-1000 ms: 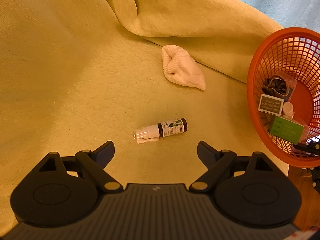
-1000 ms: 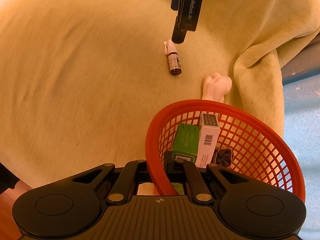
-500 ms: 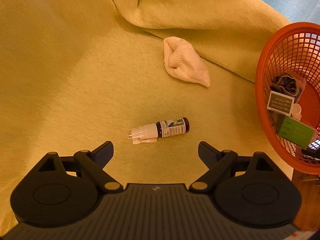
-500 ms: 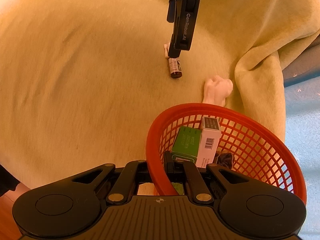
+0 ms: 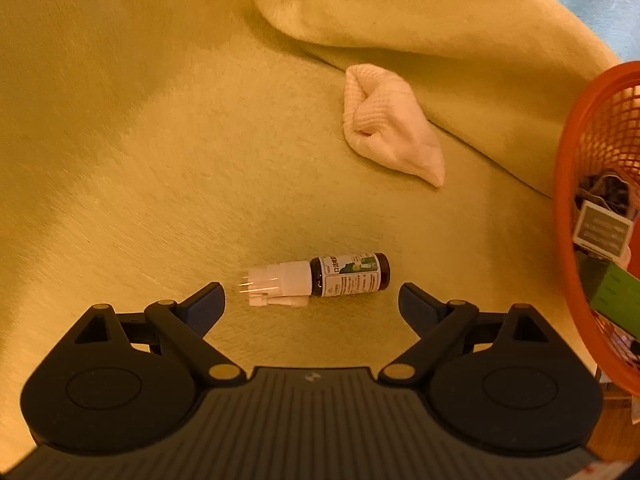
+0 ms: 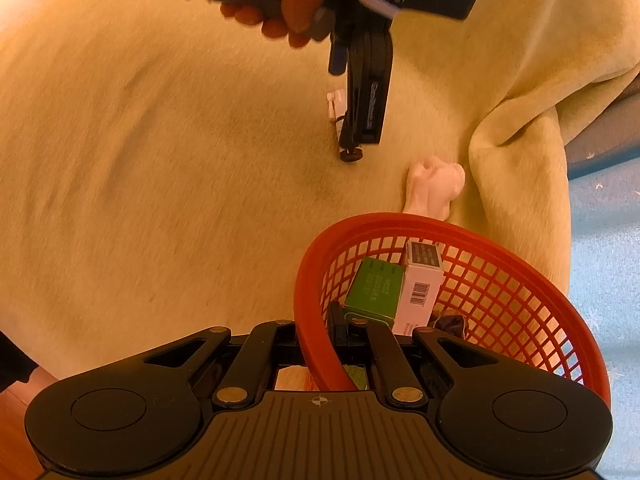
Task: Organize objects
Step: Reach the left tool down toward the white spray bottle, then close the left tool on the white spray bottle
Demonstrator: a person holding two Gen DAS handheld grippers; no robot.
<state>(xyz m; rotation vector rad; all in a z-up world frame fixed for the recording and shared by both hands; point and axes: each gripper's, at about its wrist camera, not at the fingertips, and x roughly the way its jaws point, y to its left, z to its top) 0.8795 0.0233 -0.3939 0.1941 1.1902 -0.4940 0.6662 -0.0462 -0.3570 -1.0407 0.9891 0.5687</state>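
Left wrist view: the left claw (image 5: pixel 312 300), its two dark fingers spread wide apart and empty, hangs over a small brown glass spray bottle with a white nozzle and a green-and-white label (image 5: pixel 320 280). The bottle lies on its side on the yellow-green plush blanket (image 5: pixel 140 160), at lower centre of the frame, directly ahead of the claw and between the lines of the two fingertips. Its long axis runs left to right across the frame, nozzle toward the left fingertip, brown base toward the right one; the fingers thus stand at the bottle's two ends rather than at its flanks. A closure from this pose would likely press along the length, so a turn of the wrist may be needed to grip across the body. A folded white knitted sock (image 5: pixel 392 136) lies well beyond the bottle, upper right of centre.

Right wrist view: the right claw (image 6: pixel 320 360) is clamped on the near rim of the round red plastic mesh basket (image 6: pixel 500 300), which occupies the lower right of the frame and contains a green carton (image 6: pixel 372 292) and a white carton with a barcode (image 6: pixel 420 292). The left claw appears at upper centre, covering most of the bottle. The left claw is plainly the nearer to the bottle; the basket lies to its right.
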